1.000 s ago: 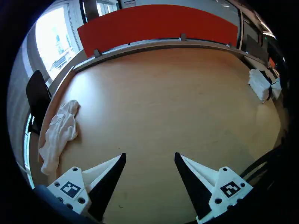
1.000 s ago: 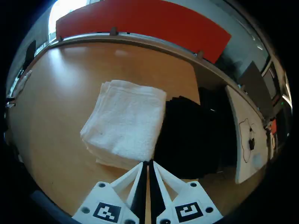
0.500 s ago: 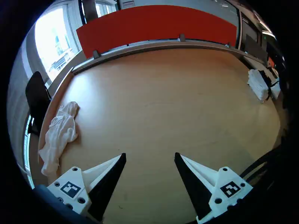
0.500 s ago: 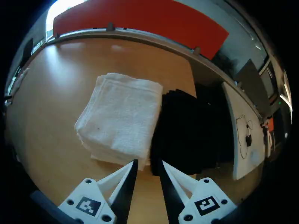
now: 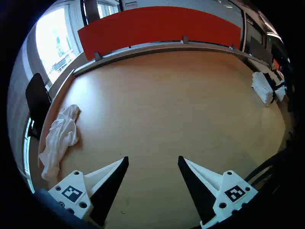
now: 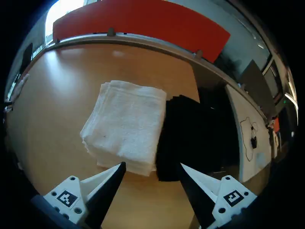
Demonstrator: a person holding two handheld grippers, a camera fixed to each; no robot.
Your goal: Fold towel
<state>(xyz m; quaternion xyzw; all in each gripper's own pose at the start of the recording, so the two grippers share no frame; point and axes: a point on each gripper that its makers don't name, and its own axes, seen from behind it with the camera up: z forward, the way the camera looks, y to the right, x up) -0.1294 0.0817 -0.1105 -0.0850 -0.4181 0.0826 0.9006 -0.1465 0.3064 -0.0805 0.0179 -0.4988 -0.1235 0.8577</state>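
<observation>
One folded white towel (image 6: 126, 128) touching a black folded pile (image 6: 190, 141), its layers uncountable, one crumpled towel (image 5: 59, 139), left gripper (image 5: 152, 158) and right gripper (image 6: 150, 163) both spread wide, empty

Folded towel (image 6: 126, 128) of rough white terry cloth, smooth wood-look surface (image 6: 65, 95) with soft sheen, matt red panel (image 6: 152, 21) at 12 o'clock

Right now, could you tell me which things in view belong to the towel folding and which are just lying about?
For the job:
- crumpled towel, at the table's left edge, not yet folded
- folded towel
- left gripper, open
- right gripper, open

Lying about:
- black stack, right beside the folded towel
- red divider
- black chair
- cable on the white desk
</observation>
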